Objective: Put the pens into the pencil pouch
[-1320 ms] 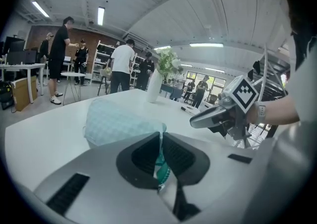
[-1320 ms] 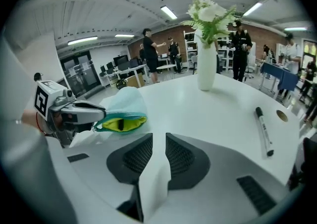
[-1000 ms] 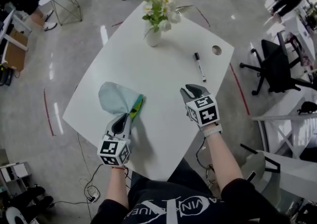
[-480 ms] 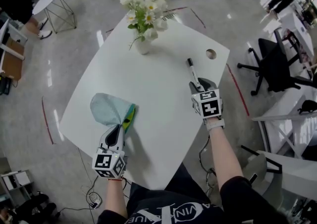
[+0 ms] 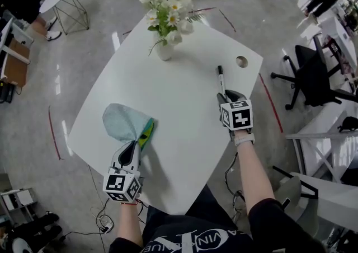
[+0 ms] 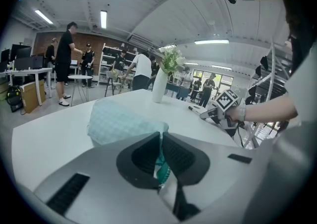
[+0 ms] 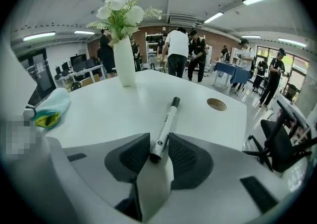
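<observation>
The pen (image 5: 221, 81) is a chunky marker type: round white barrel, black cap on the far end, dark butt on the near end, and some small dark print on the barrel that's too tiny to read. It looks like smooth plastic. It's lying flat on the desk (image 5: 168, 89) over on the right side, with the cap pointing away from the person.

The right tool (image 5: 226, 96) has its jaws either side of the pen's near end. They've just been closing in, so the pen sits right between the dark ribbed pads, but there's a sliver of gap on one side, so no real squeeze on it.

The pouch (image 5: 120, 122) is well apart from the pen, on the left near the front edge. It's soft pale teal fabric with a fine check weave, slumped in a floppy rounded shape. A bright green and yellow strip runs along the edge nearest the person.

The left tool (image 5: 136, 144) is clenched on that edge, with a fold of the fabric pinched between its pads.

The desk is plain glossy white with rounded corners and a round cable hole (image 5: 241, 61) near the far right corner. A slim white vase (image 5: 164, 50) stands upright toward the back, holding white flowers (image 5: 168, 8) with green leaves.
</observation>
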The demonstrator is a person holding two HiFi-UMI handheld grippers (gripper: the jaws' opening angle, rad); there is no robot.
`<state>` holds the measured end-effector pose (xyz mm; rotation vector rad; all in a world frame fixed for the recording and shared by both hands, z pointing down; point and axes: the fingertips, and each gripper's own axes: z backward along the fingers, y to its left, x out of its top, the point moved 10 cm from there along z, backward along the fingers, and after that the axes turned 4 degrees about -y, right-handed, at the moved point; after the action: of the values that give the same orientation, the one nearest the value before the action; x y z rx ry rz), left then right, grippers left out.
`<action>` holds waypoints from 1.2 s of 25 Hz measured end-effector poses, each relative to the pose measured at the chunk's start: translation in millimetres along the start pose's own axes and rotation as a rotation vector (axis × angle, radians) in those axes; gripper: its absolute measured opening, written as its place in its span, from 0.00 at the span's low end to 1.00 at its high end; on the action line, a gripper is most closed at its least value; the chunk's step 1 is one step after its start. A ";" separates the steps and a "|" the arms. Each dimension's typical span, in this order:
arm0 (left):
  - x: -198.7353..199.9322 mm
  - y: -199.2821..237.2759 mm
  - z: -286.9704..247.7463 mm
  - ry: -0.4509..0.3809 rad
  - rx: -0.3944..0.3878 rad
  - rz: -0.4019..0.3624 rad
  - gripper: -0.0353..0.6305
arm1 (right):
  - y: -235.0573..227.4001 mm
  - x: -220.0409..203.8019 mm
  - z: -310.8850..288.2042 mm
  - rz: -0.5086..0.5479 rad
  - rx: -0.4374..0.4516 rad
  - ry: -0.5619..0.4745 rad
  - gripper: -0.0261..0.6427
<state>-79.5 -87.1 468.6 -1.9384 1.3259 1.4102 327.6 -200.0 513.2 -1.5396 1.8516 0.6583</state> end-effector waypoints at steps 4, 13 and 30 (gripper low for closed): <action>-1.1 -0.4 1.2 -0.015 0.008 0.028 0.09 | 2.4 -1.0 0.1 0.011 0.006 -0.009 0.19; 0.6 -0.7 3.5 -0.038 0.028 0.040 0.09 | 33.7 11.7 18.3 0.036 0.132 -0.078 0.16; -0.3 18.5 21.2 -0.090 0.100 0.117 0.09 | 193.4 -1.1 68.7 0.246 0.614 -0.016 0.16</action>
<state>-106.2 -79.6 463.9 -1.7382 1.4599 1.4377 148.5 -112.7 464.0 -0.9164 1.9984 0.1664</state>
